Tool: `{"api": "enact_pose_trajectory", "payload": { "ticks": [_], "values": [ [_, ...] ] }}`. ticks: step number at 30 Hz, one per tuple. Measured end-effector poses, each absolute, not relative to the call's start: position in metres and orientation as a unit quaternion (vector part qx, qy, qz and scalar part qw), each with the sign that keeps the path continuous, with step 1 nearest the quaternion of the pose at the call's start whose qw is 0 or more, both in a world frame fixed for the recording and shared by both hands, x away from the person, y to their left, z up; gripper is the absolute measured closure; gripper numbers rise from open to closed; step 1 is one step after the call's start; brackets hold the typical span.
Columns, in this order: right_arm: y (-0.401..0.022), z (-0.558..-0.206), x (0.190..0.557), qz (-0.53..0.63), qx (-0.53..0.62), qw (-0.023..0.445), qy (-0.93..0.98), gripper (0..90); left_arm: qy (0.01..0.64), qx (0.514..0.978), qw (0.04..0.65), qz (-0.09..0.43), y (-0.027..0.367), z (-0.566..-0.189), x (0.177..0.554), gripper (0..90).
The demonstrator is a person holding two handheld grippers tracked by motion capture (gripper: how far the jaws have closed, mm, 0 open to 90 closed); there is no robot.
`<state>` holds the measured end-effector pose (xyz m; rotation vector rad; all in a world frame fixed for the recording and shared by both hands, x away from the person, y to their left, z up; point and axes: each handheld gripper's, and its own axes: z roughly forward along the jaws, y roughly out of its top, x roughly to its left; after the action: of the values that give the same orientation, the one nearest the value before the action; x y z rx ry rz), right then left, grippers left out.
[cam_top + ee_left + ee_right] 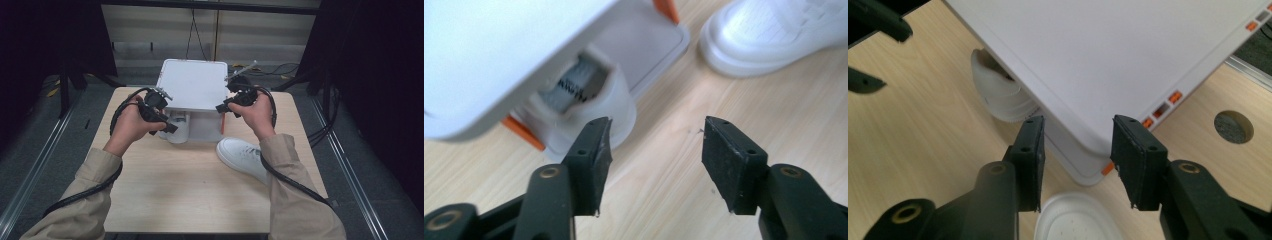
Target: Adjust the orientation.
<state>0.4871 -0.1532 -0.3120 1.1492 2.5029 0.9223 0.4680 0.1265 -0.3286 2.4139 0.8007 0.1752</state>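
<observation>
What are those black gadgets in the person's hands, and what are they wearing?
Each hand holds a black two-jaw gripper: left gripper, right gripper. Flat black pads have small screw holes, with brass-coloured pivots behind. A thick black cable trails from each. The sleeves are beige.

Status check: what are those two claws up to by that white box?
Left claw open, empty. Right claw open at box lid corner. One shoe in box, other beside.

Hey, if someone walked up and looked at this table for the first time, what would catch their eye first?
Probably the white shoe rack standing at the table's far middle, with one white sneaker tucked under its top shelf. A second white sneaker lies loose on the wood nearer the person, and the left tool and right tool flank the rack, jaws apart.
</observation>
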Motion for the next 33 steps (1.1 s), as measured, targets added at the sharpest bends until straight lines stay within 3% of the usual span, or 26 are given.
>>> {"api": "enact_pose_trajectory", "payload": {
  "ticks": [10, 33],
  "values": [
    [-0.182, -0.326, 0.460, 0.301, 0.412, 0.087, 0.856, 39.6, 0.300, 0.895, 0.321, 0.076, 0.120, -0.302, 0.482, 31.2],
    [-0.217, -0.349, 0.417, 0.293, 0.400, 0.081, 0.865, 33.7, 0.354, 0.863, 0.351, 0.084, 0.106, -0.319, 0.542, 27.6]
  ]
}}
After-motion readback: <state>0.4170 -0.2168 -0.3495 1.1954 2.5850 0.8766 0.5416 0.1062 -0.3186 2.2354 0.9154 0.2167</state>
